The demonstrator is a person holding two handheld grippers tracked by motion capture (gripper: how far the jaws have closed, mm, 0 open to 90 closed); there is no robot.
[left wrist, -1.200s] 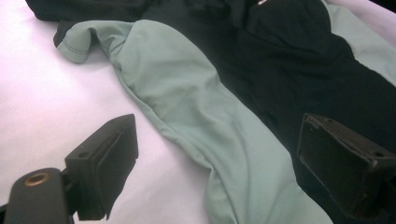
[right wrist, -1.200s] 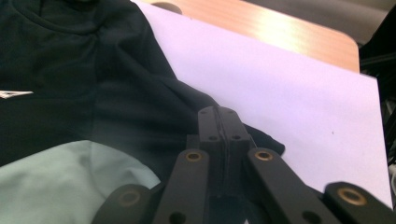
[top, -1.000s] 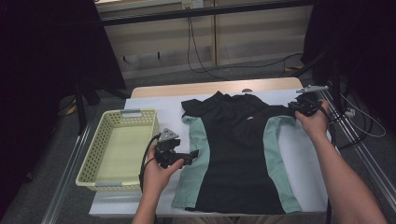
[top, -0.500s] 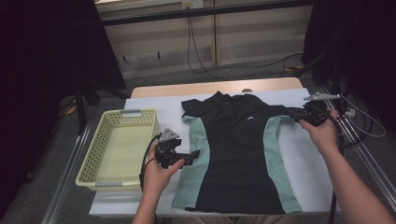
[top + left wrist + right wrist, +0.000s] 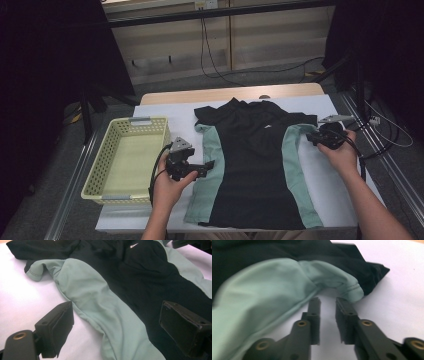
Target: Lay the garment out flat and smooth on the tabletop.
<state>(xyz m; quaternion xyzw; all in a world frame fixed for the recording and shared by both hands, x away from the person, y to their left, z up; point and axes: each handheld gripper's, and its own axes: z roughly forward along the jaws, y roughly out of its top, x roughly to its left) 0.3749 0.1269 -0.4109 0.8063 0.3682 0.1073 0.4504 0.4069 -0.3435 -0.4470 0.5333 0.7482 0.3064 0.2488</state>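
A black shirt (image 5: 255, 160) with mint-green side panels lies flat on the white table cover, collar toward the far edge. My left gripper (image 5: 207, 166) hovers at the shirt's left side. Its jaws stand wide open over the green panel (image 5: 100, 312), with nothing pinched between them. My right gripper (image 5: 312, 137) sits beside the right sleeve. Its jaws (image 5: 328, 302) have just been closing to a narrow gap, open, with bare table between them and the green sleeve hem (image 5: 352, 292) just past the tips.
A pale yellow plastic basket (image 5: 96, 165) stands at the table's left, beside my left hand. The white cover (image 5: 330, 190) shows to the right of the shirt. Cables trail off the right edge, where a metal rail (image 5: 395, 175) runs.
My right hand has drawn back toward the near side, from the shoulder to just beside the sleeve end. The left hand and the shirt's body have kept still.
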